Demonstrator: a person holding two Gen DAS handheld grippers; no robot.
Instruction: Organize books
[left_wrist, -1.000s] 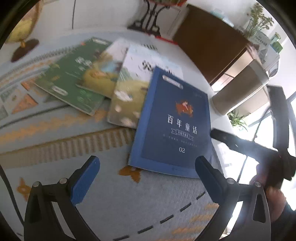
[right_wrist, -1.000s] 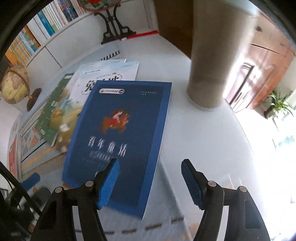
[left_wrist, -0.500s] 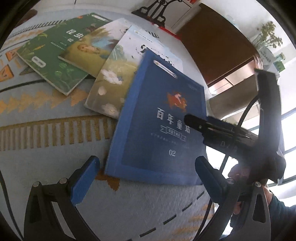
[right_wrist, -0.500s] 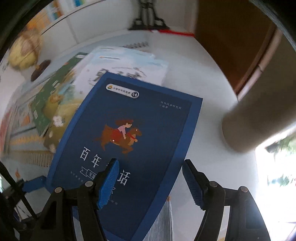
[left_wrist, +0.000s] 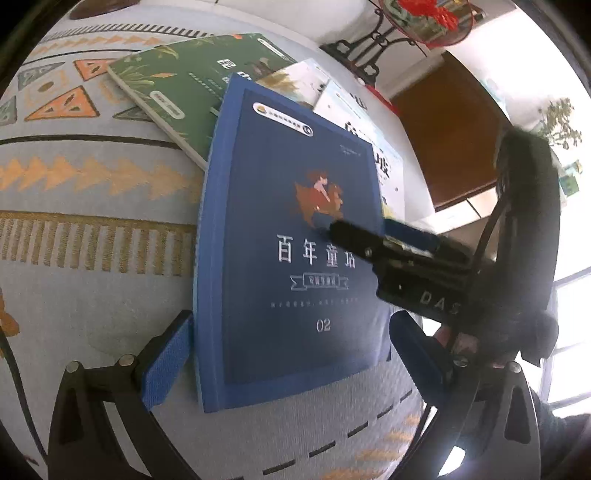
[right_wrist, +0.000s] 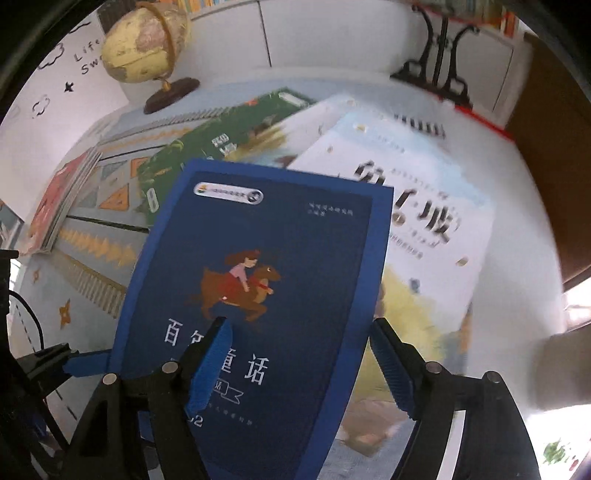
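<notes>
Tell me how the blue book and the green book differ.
The blue book lies on top of the spread of books; the green book sits partly under it. The blue book's cover is plain dark blue with a small rider picture; the green book's is covered in plant drawings. The blue book is nearest both grippers; the green book lies farther off. Both lie flat, cover up.
</notes>
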